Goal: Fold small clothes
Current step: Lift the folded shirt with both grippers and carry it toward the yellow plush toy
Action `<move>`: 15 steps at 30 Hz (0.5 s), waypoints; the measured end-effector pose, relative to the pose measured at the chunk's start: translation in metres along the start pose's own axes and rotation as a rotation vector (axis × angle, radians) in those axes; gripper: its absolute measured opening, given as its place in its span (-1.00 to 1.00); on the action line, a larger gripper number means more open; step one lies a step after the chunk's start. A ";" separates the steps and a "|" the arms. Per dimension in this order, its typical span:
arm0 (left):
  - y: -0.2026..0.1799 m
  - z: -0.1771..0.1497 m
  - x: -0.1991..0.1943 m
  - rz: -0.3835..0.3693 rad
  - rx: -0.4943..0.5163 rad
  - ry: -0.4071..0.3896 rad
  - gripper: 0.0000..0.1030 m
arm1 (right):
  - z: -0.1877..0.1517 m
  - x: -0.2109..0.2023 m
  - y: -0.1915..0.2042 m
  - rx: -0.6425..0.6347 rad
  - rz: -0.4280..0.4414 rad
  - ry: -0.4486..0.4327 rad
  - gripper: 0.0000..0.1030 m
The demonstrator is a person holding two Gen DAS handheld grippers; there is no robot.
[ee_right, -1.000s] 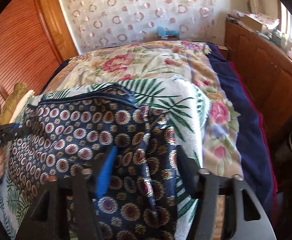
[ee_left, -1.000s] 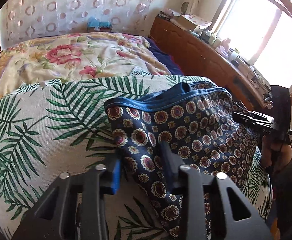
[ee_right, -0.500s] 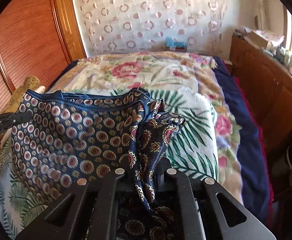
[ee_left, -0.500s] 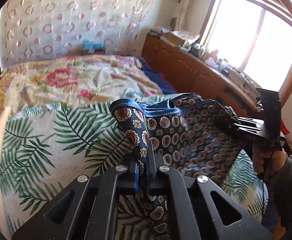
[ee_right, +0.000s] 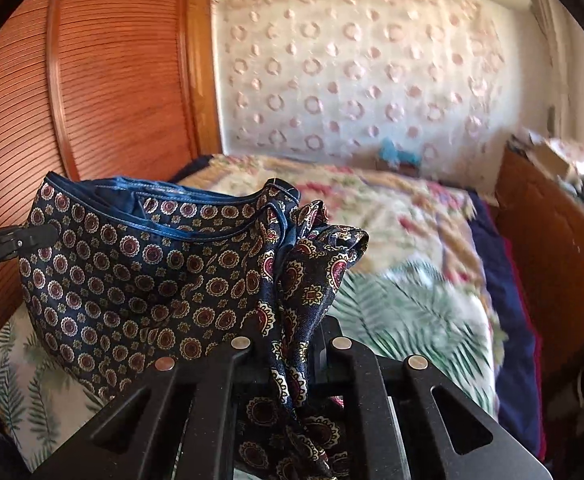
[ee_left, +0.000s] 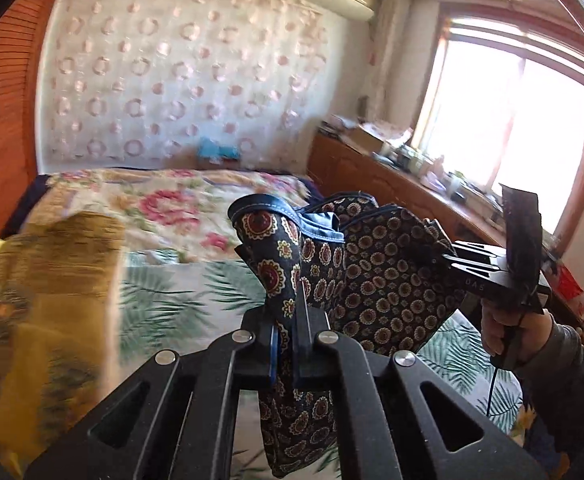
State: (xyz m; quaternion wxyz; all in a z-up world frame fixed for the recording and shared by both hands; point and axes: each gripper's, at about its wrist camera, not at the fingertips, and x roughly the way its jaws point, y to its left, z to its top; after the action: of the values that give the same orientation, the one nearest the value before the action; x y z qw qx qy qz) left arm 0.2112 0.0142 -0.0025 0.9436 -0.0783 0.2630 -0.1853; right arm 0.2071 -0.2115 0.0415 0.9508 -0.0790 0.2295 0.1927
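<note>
**Shorts lifted clear of the bed, one edge in each set of tongs**

Nearest in the left wrist view, the left tongs are clenched on a bunched edge of the patterned shorts, the cloth squeezed thin between the blue pads and trailing below them toward 6 o'clock. A second ago these jaws stood apart over the garment as it lay flat; they have since closed on it and come up with it. The right tongs have done the same: their jaws have just been closing, and now they pinch a gathered fold that spills out toward 12 o'clock.

Between the two grips the shorts hang in the air as a slack pouch, blue waistband uppermost, above the palm-leaf cover on the bed. At 3 o'clock in the left view a sleeved hand carries the other tool.

I judge this as the pick-up finished: the garment is off the bed, so carrying one half over the other, or shaking it flat, probably comes next.

Beyond lie the floral quilt and the circle-patterned wall.
</note>
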 end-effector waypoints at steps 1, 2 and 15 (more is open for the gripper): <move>0.010 0.000 -0.012 0.021 -0.012 -0.019 -0.90 | 0.005 0.002 0.010 -0.022 0.007 -0.014 -0.82; 0.018 -0.001 -0.020 0.039 -0.021 -0.034 -0.91 | 0.009 0.006 0.020 -0.044 0.016 -0.024 -0.82; 0.116 -0.021 -0.089 0.244 -0.172 -0.179 -0.91 | 0.091 0.102 0.120 -0.304 0.160 -0.131 -0.83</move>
State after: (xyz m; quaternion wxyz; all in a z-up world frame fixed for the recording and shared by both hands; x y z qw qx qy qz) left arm 0.1657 0.1546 -0.0069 0.9685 -0.1424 0.2005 -0.0385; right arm 0.2798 -0.0467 0.0669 0.9224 -0.1905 0.1411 0.3050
